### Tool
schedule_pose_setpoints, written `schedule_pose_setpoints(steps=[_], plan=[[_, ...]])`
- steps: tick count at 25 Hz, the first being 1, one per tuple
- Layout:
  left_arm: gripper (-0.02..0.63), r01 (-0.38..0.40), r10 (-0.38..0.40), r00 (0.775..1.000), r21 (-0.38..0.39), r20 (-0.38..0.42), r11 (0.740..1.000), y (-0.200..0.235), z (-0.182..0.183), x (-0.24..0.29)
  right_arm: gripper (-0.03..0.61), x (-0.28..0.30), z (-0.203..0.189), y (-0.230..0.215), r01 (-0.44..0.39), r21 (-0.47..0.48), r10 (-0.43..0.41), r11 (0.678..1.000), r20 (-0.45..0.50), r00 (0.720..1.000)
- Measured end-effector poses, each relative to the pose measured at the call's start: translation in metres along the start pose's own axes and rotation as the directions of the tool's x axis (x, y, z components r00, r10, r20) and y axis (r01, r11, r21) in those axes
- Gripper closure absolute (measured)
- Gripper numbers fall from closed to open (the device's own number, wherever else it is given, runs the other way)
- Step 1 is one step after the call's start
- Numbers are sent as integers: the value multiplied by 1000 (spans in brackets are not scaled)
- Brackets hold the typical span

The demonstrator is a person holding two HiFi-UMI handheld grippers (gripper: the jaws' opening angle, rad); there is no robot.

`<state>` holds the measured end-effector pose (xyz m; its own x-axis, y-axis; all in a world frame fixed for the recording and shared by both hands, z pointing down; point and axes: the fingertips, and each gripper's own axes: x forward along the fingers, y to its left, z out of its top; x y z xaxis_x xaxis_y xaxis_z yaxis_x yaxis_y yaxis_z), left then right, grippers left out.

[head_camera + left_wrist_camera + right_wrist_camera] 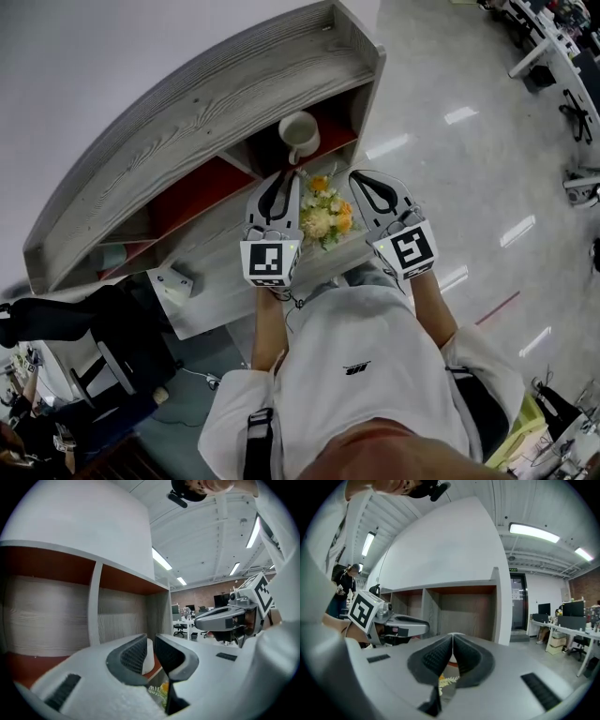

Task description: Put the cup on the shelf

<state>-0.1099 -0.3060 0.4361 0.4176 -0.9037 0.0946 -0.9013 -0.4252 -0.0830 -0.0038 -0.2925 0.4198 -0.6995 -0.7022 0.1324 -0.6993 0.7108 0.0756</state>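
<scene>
A white cup [298,136] with a handle stands in the right-hand red-floored compartment of the grey wooden shelf [187,122]. My left gripper [279,178] hovers just in front of and below that compartment, apart from the cup. In the left gripper view its jaws [151,643] stand a narrow gap apart with nothing between them, and the cup [149,652] shows through the gap, further back. My right gripper [362,178] hangs beside it to the right, and its pads [453,641] meet with nothing held.
A bunch of yellow and white flowers [325,214] sits on the table [206,309] between and under the two grippers. A pale cup [111,255] stands in the lower left compartment. A black chair [103,328] is at the left. Shiny floor [469,159] lies to the right.
</scene>
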Motion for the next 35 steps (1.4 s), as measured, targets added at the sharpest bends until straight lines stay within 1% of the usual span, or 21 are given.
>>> schedule_pose_setpoints(steps=[3, 8, 12, 17, 26, 35], plan=[[557, 16, -16, 1000, 2, 8, 1000, -4, 4, -11, 551, -4, 4, 4, 10, -4, -10, 1000, 11, 1000], [566, 33, -33, 999, -5, 13, 999, -12, 4, -28, 551, -11, 4, 11, 12, -9, -12, 1000, 15, 1000], [572, 44, -44, 999, -1, 23, 999, -20, 3, -42, 552, -15, -4, 25, -21, -19, 20, 1000, -11, 1000], [572, 40, -40, 999, -11, 15, 999, -24, -3, -54, 551, -18, -5, 38, -43, -18, 42, 999, -12, 999], [572, 29, -29, 999, -8, 18, 1000, -24, -2, -61, 551, -21, -3, 43, -49, -14, 49, 999, -3, 999], [572, 42, -42, 999, 4, 4, 999, -29, -4, -56, 551, -22, -4, 38, -44, -8, 44, 999, -1, 999]])
